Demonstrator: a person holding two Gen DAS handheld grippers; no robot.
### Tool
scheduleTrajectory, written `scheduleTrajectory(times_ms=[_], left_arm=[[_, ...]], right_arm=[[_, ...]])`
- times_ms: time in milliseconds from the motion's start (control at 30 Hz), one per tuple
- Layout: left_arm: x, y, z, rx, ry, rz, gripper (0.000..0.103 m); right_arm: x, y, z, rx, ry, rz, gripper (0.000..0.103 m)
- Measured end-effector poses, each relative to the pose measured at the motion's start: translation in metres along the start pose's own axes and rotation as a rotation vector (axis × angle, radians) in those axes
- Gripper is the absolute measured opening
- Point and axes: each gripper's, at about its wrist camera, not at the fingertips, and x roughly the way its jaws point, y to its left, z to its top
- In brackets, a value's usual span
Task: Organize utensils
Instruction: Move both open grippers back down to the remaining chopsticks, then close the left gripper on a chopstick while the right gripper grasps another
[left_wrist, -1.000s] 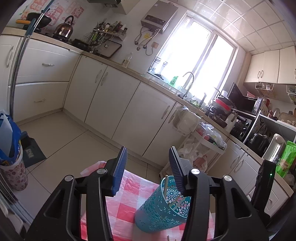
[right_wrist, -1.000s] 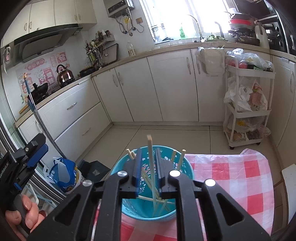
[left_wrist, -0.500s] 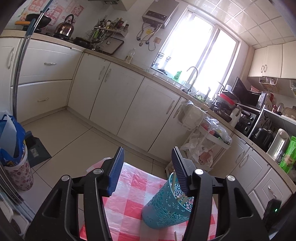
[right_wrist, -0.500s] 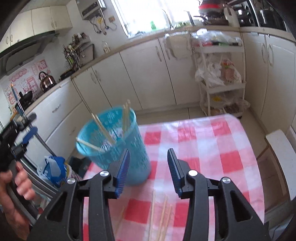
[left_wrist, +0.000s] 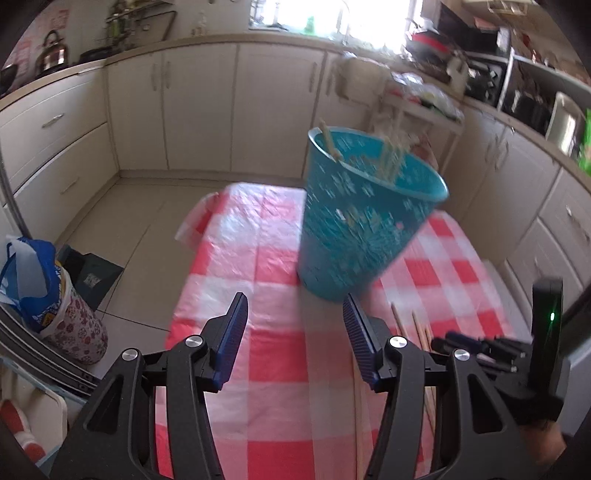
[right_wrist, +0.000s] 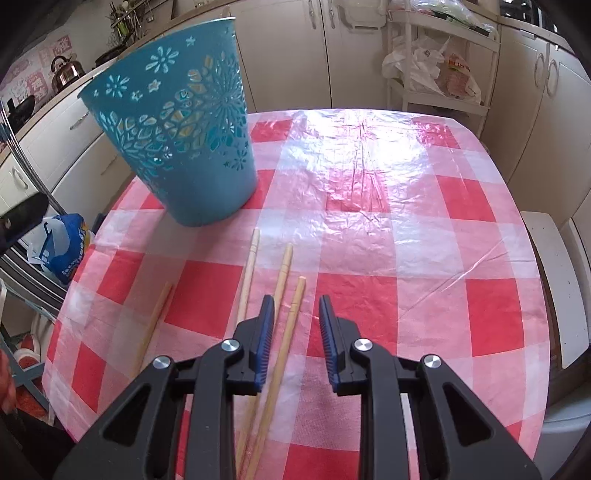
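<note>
A teal cut-out basket (left_wrist: 365, 214) stands on the red-checked table (left_wrist: 273, 354) with chopsticks (left_wrist: 389, 158) leaning inside it. My left gripper (left_wrist: 295, 325) hangs open just in front of the basket, with nothing between its fingers. Several loose wooden chopsticks (right_wrist: 249, 273) lie on the cloth in front of the basket (right_wrist: 184, 129). My right gripper (right_wrist: 296, 325) is low over them and its jaws are closing. One chopstick (right_wrist: 295, 299) runs under the gap, close to the left finger, and the pads do not press on it.
A white trolley (right_wrist: 436, 74) loaded with bags stands beyond the table's far edge. A white bench (right_wrist: 554, 288) runs along the table's right side. A blue bag (left_wrist: 33, 280) in a flowered bin sits on the floor at the left. Cabinets line the walls.
The right gripper let go of a chopstick over the basket, sank to the loose chopsticks, opened wide, then narrowed. The left gripper dropped and tilted down; the basket now lies ahead of it.
</note>
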Motion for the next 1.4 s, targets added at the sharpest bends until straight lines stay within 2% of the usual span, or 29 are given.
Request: scheduleTrajectory(times_ms=[167, 267, 467, 667, 800, 833, 933, 1100, 1267, 1333, 1400], left_arm=[[0.026, -0.042, -0.030, 0.155, 0.124, -0.021, 0.051], [0.038, -0.056, -0.039, 0.220, 0.165, 0.007, 0.051], [0.054, -0.056, -0.049, 0.233, 0.216, 0.031, 0.051], [0.063, -0.059, -0.052, 0.229, 0.231, 0.006, 0.050], [0.068, -0.067, -0.054, 0.269, 0.224, -0.008, 0.033], [0.069, -0.067, -0.053, 0.273, 0.225, -0.013, 0.024], [0.071, -0.063, -0.049, 0.251, 0.223, -0.013, 0.013], [0.072, -0.057, -0.047, 0.212, 0.235, -0.044, 0.012], [0.073, -0.061, -0.048, 0.230, 0.235, -0.027, 0.013], [0.072, -0.062, -0.048, 0.240, 0.236, -0.041, 0.006], [0.070, -0.064, -0.047, 0.242, 0.227, -0.056, 0.005]], right_arm=[[0.001, 0.008, -0.010, -0.046, 0.015, -0.019, 0.025], [0.001, 0.007, -0.013, -0.068, 0.014, -0.049, 0.025], [0.000, 0.006, -0.016, -0.097, 0.009, -0.083, 0.019], [0.003, 0.016, -0.016, -0.148, 0.010, -0.065, 0.010], [0.001, 0.008, -0.013, -0.149, -0.001, -0.109, 0.006], [0.001, 0.002, -0.012, -0.128, 0.000, -0.107, 0.006], [0.000, -0.013, -0.009, -0.064, 0.006, -0.064, 0.006], [0.002, -0.027, -0.005, 0.008, 0.035, -0.004, 0.006], [0.003, -0.020, -0.004, -0.038, 0.032, -0.039, 0.006], [0.004, -0.014, -0.006, -0.068, 0.027, -0.063, 0.006], [0.003, -0.013, -0.007, -0.067, 0.024, -0.060, 0.006]])
